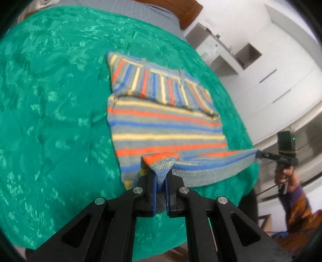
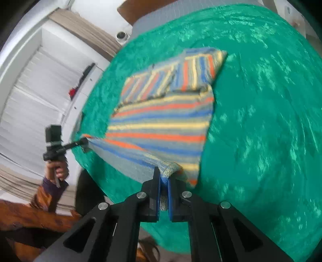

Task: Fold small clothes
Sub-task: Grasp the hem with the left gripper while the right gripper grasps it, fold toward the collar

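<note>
A small striped knit garment (image 1: 165,123) in grey, orange, blue and yellow lies on a green blanket (image 1: 50,112), its sleeves folded across the far part. My left gripper (image 1: 160,177) is shut on the near left hem corner, lifted off the blanket. My right gripper (image 2: 165,177) is shut on the near right hem corner of the garment (image 2: 161,121). The hem edge hangs taut between the two. Each gripper shows in the other's view: the right gripper (image 1: 259,155) at the right edge, the left gripper (image 2: 85,144) at the left.
The green blanket (image 2: 261,121) covers a bed with a grey sheet (image 1: 124,8) and a brown headboard (image 1: 191,14) at the far end. White cupboards and shelves (image 1: 261,70) stand beside the bed. A person's hand and patterned sleeve (image 2: 36,205) hold the left gripper.
</note>
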### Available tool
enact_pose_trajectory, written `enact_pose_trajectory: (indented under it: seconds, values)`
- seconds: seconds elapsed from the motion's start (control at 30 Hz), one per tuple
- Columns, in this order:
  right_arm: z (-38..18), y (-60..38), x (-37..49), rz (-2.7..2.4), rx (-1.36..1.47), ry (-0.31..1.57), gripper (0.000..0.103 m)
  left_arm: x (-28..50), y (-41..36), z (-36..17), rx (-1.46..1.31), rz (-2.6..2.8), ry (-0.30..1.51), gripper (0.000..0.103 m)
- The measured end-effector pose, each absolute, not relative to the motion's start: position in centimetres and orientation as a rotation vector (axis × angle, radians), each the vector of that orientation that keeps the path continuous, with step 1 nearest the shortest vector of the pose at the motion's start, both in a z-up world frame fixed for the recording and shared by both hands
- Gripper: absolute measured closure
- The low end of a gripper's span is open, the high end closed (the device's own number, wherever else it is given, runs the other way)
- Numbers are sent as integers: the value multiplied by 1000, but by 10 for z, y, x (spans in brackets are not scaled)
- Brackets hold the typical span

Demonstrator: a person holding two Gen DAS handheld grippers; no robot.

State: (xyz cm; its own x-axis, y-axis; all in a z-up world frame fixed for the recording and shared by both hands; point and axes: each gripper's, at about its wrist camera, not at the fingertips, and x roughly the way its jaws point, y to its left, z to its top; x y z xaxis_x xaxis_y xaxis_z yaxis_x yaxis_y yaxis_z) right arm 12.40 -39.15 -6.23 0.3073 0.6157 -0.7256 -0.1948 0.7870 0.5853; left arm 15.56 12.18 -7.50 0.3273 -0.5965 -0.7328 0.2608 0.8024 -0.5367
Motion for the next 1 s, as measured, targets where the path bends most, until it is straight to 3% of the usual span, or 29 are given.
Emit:
enact_pose_trajectory:
  seconds: [0.13, 0.33, 0.4, 0.43, 0.47, 0.5, 0.57, 0.63, 0.7, 0.8, 0.83, 0.87, 0.9, 0.93, 1.0]
  values:
    - [-49, -403, 185, 533, 519, 1053, 97, 211, 120, -61, -374, -542, 1045, 99]
    - [-73, -418, 316, 451, 659, 994, 97, 338, 111, -74, -436, -425, 991, 97]
    - [-89, -426, 356, 390, 722, 910, 90, 380, 106, -92, -471, -353, 991, 87]
    - [-95, -431, 366, 326, 733, 883, 68, 392, 111, -102, -504, -293, 1011, 74]
    - [-104, -436, 372, 245, 758, 863, 60, 400, 115, -110, -549, -241, 1026, 69]
    - [-108, -438, 372, 229, 773, 857, 58, 399, 121, -115, -589, -224, 1017, 69]
    - [-109, -435, 361, 260, 745, 853, 58, 386, 128, -117, -603, -253, 990, 52]
    - [-106, -418, 344, 310, 592, 901, 58, 363, 125, -115, -496, -275, 982, 41]
    - [-109, -402, 321, 367, 457, 959, 58, 334, 117, -117, -390, -316, 993, 39]
    - [-118, -378, 281, 420, 319, 1024, 49, 298, 110, -131, -326, -381, 1022, 34]
    - [-122, -372, 274, 423, 287, 1039, 49, 289, 104, -138, -292, -382, 1040, 35]
    - [-128, -364, 265, 425, 252, 1060, 50, 286, 101, -141, -267, -374, 1053, 42]
    - [-133, -360, 263, 426, 244, 1077, 70, 282, 96, -147, -231, -362, 1071, 56]
    - [-139, -358, 261, 422, 247, 1099, 95, 279, 92, -153, -208, -360, 1100, 98]
    - [-143, -357, 257, 392, 274, 1146, 96, 275, 93, -153, -201, -356, 1122, 97]
